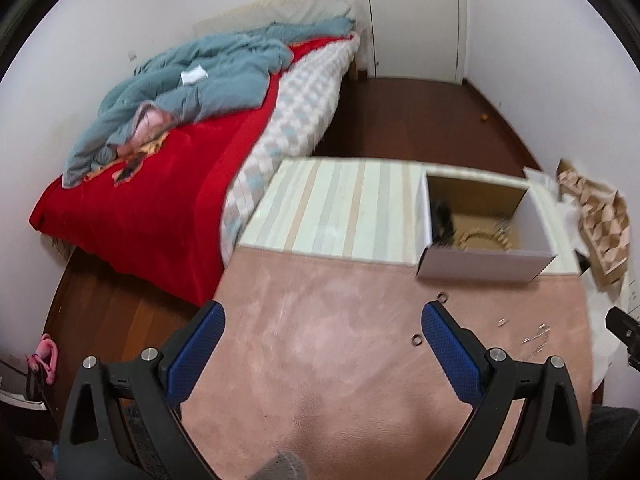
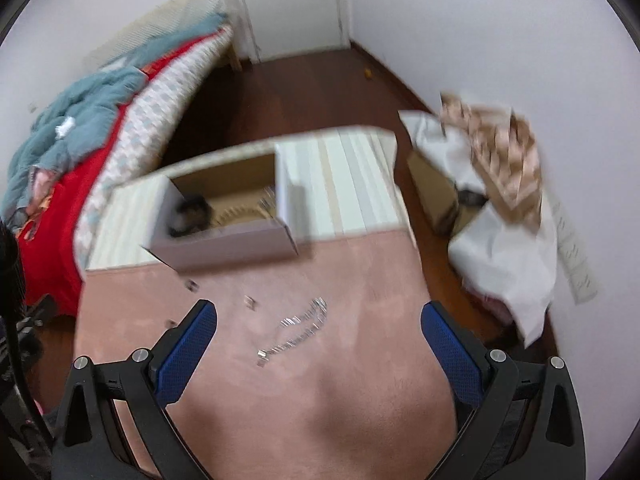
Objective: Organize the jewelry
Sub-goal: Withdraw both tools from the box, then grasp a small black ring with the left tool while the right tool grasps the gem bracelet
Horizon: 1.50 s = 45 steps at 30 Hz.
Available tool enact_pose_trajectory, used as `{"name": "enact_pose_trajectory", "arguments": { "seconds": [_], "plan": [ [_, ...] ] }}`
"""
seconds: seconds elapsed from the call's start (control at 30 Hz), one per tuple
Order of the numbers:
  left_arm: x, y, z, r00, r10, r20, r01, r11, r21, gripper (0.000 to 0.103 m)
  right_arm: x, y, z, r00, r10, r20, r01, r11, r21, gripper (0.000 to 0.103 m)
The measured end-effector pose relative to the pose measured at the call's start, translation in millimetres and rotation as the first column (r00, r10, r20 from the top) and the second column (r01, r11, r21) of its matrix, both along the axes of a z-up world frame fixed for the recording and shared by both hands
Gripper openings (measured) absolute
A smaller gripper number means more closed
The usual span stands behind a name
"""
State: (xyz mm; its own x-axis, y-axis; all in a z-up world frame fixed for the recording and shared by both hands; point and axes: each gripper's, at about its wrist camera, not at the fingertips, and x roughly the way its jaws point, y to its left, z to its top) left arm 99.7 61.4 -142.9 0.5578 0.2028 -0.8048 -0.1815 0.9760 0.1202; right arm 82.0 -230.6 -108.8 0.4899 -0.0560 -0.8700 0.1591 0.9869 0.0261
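Observation:
An open white cardboard box point(image 1: 480, 266) point(image 2: 224, 246) stands on the table where the pink cloth point(image 1: 320, 340) meets a striped cloth. It holds a beaded bracelet point(image 1: 486, 238) and a dark item point(image 1: 442, 220). On the pink cloth lie a silver chain point(image 2: 298, 332) point(image 1: 534, 338) and small rings point(image 1: 417, 339) point(image 2: 250, 302). My left gripper point(image 1: 324, 320) is open and empty above the pink cloth, left of the rings. My right gripper point(image 2: 318, 320) is open and empty, with the chain between its fingers below.
A bed point(image 1: 160, 200) with a red blanket and a teal quilt stands left of the table. A brown box with white paper and patterned cardboard point(image 2: 500, 160) sits on the floor at the right. A white door point(image 1: 416, 16) is at the back.

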Motion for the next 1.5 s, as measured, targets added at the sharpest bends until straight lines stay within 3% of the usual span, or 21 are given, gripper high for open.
{"name": "enact_pose_trajectory", "arguments": {
  "seconds": [0.07,0.13,0.17,0.37,0.5,0.53,0.57,0.6,0.67,1.07,1.27,1.37,1.43,1.5],
  "plan": [
    [4.2,2.4,-17.3,0.999,0.008,-0.034,-0.008,1.0,0.01,0.1,3.3,-9.8,-28.1,0.999,-0.021,-0.043,0.021,1.0,0.001,0.098],
    [6.7,4.7,-31.7,0.998,0.012,-0.062,-0.011,1.0,0.013,0.1,7.8,-19.5,-60.5,0.995,-0.04,-0.087,0.041,0.999,0.008,0.078],
    [8.9,5.7,-41.5,0.996,0.016,-0.082,-0.014,1.0,0.021,0.1,10.2,-22.0,-72.5,0.994,-0.045,-0.104,0.046,0.999,0.013,0.074],
    [16.9,9.8,-73.8,0.988,0.02,-0.15,-0.018,1.0,0.016,0.1,19.8,-25.7,-118.3,0.993,-0.041,-0.108,0.05,0.996,0.08,0.071],
    [21.5,9.8,-87.9,0.984,0.019,-0.179,-0.016,1.0,0.019,0.1,24.6,-5.7,-125.1,0.998,0.024,-0.063,-0.026,0.999,-0.028,0.064],
    [22.5,9.3,-90.5,0.983,0.018,-0.184,-0.015,1.0,0.018,0.1,25.7,0.4,-128.0,0.997,0.041,-0.064,-0.046,0.995,-0.087,0.059],
    [23.8,10.0,-92.5,0.982,0.018,-0.188,-0.015,1.0,0.016,0.1,25.5,6.0,-128.6,0.997,0.066,-0.047,-0.071,0.991,-0.114,0.046],
    [24.7,9.3,-95.6,0.981,0.017,-0.194,-0.015,1.0,0.011,0.1,25.2,9.8,-128.1,0.996,0.082,-0.033,-0.085,0.99,-0.114,0.041],
    [26.4,6.6,-99.1,0.979,0.006,-0.201,-0.007,1.0,-0.006,0.1,25.5,16.5,-127.7,0.994,0.1,-0.036,-0.104,0.986,-0.131,0.007],
    [44.7,-39.8,-126.8,0.956,-0.145,-0.255,0.109,0.983,-0.148,0.099,20.6,-18.1,-120.2,0.998,0.0,-0.063,-0.002,0.999,-0.046,0.007],
    [47.2,-55.6,-127.4,0.951,-0.191,-0.242,0.151,0.973,-0.173,0.074,20.2,-18.1,-120.4,0.998,-0.001,-0.063,-0.002,0.999,-0.045,0.007],
    [49.3,-58.3,-123.7,0.952,-0.212,-0.222,0.174,0.968,-0.179,0.049,19.7,-18.1,-120.3,0.998,-0.001,-0.063,-0.002,0.999,-0.045,0.007],
    [49.0,-61.1,-120.5,0.949,-0.229,-0.215,0.193,0.965,-0.177,0.013,19.3,-18.3,-120.1,0.998,-0.001,-0.064,-0.002,0.999,-0.043,0.007],
    [49.4,-63.3,-120.5,0.946,-0.237,-0.221,0.199,0.963,-0.18,0.01,19.1,-18.0,-119.9,0.998,-0.004,-0.065,0.002,0.999,-0.035,0.007]
  ]
}}
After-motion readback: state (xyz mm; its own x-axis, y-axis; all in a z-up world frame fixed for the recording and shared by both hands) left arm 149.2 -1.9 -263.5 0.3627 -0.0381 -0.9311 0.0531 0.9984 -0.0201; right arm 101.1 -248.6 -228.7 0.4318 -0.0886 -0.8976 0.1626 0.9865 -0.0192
